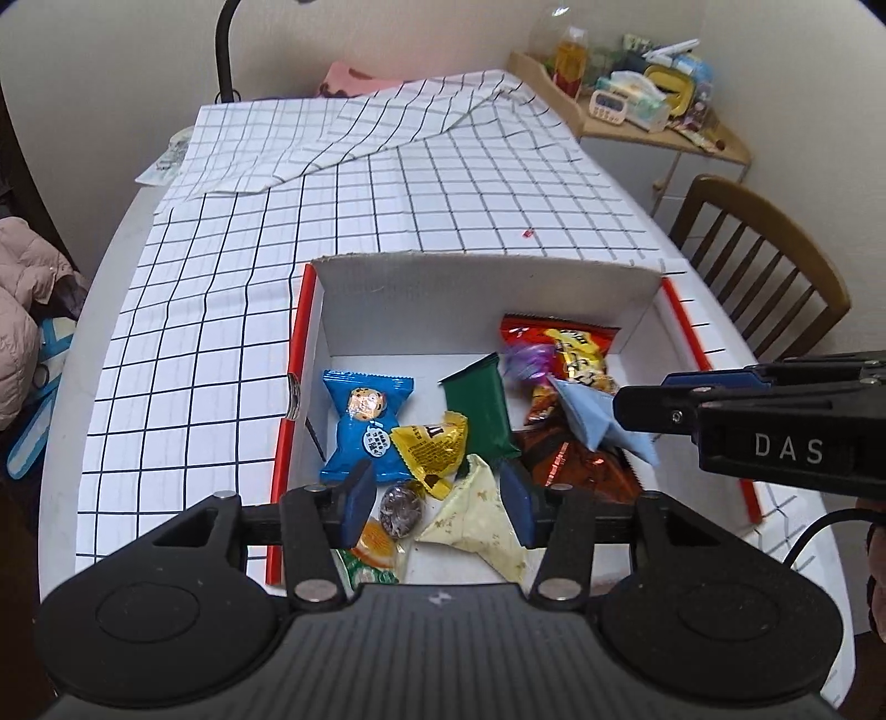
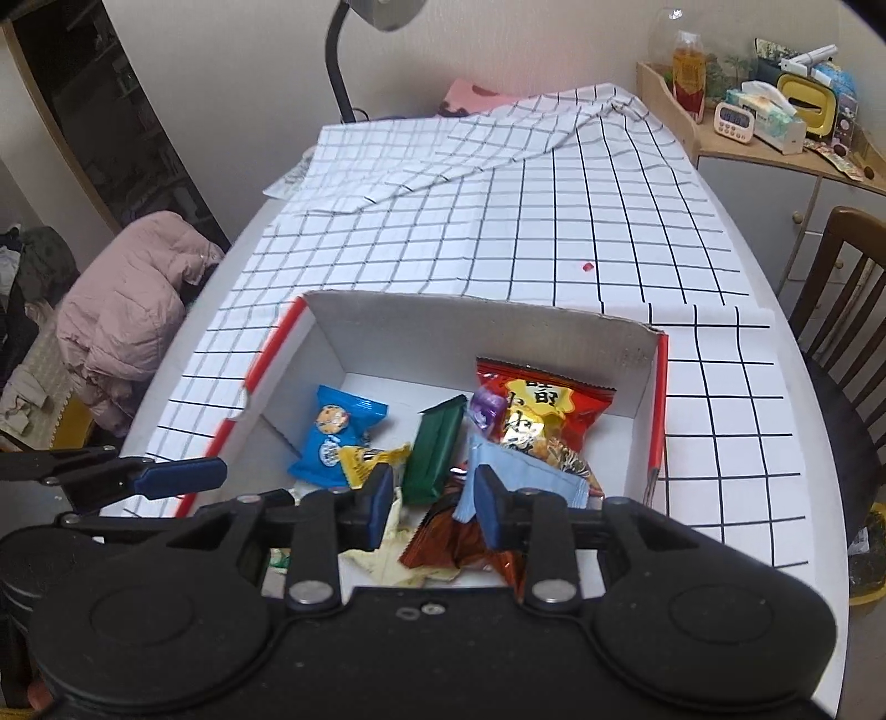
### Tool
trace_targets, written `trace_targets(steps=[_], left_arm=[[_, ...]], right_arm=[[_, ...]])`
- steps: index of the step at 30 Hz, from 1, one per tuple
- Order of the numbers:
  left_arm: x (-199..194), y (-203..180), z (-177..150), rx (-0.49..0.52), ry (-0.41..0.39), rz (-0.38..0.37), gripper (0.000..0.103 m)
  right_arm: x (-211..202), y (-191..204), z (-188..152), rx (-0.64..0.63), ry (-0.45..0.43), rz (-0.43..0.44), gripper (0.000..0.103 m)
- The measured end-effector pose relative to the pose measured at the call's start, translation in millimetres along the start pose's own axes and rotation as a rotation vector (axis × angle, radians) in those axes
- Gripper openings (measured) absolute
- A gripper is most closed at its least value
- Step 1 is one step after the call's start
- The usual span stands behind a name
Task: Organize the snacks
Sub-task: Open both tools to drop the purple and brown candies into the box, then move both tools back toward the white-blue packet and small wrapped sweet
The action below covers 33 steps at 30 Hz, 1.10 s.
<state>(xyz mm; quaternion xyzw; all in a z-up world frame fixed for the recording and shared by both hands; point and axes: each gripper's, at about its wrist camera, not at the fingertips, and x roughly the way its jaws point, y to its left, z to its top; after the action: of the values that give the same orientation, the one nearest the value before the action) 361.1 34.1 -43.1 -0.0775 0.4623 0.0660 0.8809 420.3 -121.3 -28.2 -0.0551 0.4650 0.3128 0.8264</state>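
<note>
A white cardboard box (image 1: 476,288) with red edges sits on the checked tablecloth and holds several snacks: a blue packet (image 1: 365,421), a yellow packet (image 1: 432,446), a green bar (image 1: 479,407), a red-orange bag (image 1: 559,343), a cream packet (image 1: 482,515) and a light blue packet (image 1: 598,415). My left gripper (image 1: 437,501) is open and empty above the box's near end. My right gripper (image 2: 429,501) is open over the box (image 2: 626,354), its fingers either side of the light blue packet's (image 2: 520,471) lower corner, not closed on it. The green bar (image 2: 434,448) lies just ahead.
A checked tablecloth (image 1: 387,221) covers the round table, folded back at the far end. A wooden chair (image 1: 758,249) stands at the right. A cluttered shelf (image 1: 637,94) sits at the far right, a lamp stem (image 1: 224,50) at the back, a pink jacket (image 2: 133,310) at the left.
</note>
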Motion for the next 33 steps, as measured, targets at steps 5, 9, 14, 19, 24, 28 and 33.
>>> trace_targets(steps=[5, 9, 14, 19, 24, 28, 33], left_arm=[[-23, 0, -10, 0.020, -0.035, -0.020, 0.050], [-40, 2, -17, 0.033, -0.057, -0.037, 0.051], [-63, 5, -29, 0.046, -0.091, -0.049, 0.068], [-83, 10, -40, 0.040, -0.124, -0.067, 0.069], [-97, 15, -55, 0.045, -0.151, -0.077, 0.077], [-102, 19, -68, 0.033, -0.153, -0.086, 0.083], [-95, 26, -82, -0.011, -0.112, -0.094, 0.088]], right_arm=[[-22, 10, -13, -0.014, -0.033, 0.012, 0.035], [-39, 17, -22, -0.016, -0.061, 0.024, 0.037], [-58, 27, -36, -0.023, -0.105, 0.026, 0.050], [-77, 34, -51, -0.031, -0.157, 0.025, 0.075], [-90, 42, -68, -0.057, -0.183, 0.039, 0.087], [-94, 50, -83, -0.080, -0.183, 0.038, 0.098], [-89, 56, -101, -0.078, -0.147, 0.025, 0.102]])
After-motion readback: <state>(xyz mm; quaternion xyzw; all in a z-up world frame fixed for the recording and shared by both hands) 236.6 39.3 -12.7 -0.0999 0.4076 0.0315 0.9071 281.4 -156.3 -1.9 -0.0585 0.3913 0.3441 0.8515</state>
